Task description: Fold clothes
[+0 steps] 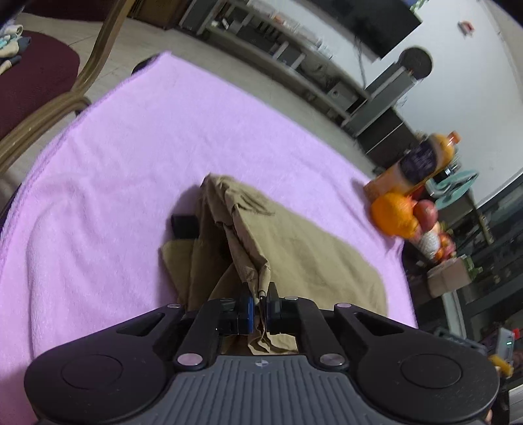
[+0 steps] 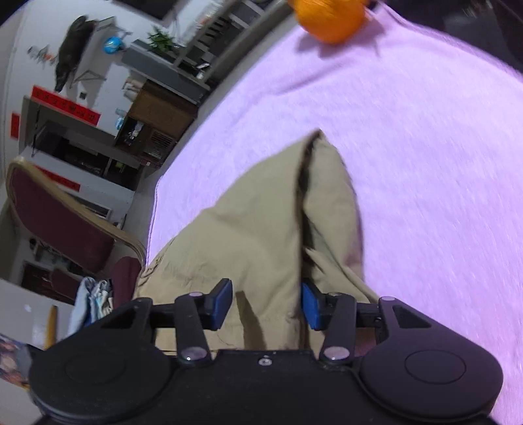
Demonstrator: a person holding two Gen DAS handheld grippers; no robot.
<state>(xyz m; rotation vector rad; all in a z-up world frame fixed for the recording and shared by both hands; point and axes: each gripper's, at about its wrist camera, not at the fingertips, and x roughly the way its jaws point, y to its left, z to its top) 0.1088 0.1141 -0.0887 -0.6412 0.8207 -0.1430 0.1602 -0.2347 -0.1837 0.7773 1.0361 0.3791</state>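
A khaki garment (image 1: 304, 258) lies crumpled on a table covered by a pink towel (image 1: 130, 163). My left gripper (image 1: 260, 302) is shut on a raised edge of the garment, and the cloth tents up from the blue pads (image 1: 249, 309). A black block (image 1: 184, 225) shows behind the lifted fold. In the right wrist view the same khaki garment (image 2: 255, 229) runs away from me in a long ridge over the towel (image 2: 425, 147). My right gripper (image 2: 266, 304) stands open over it. Cloth lies between its blue pads (image 2: 224, 299), which do not press on it.
An orange (image 1: 392, 215), an apple (image 1: 426, 211) and a juice bottle (image 1: 421, 160) stand at the table's right edge; the orange (image 2: 330, 19) is far ahead in the right view. A maroon chair (image 1: 32, 81) with clothes (image 1: 9, 42) stands beside the table; shelving stands behind.
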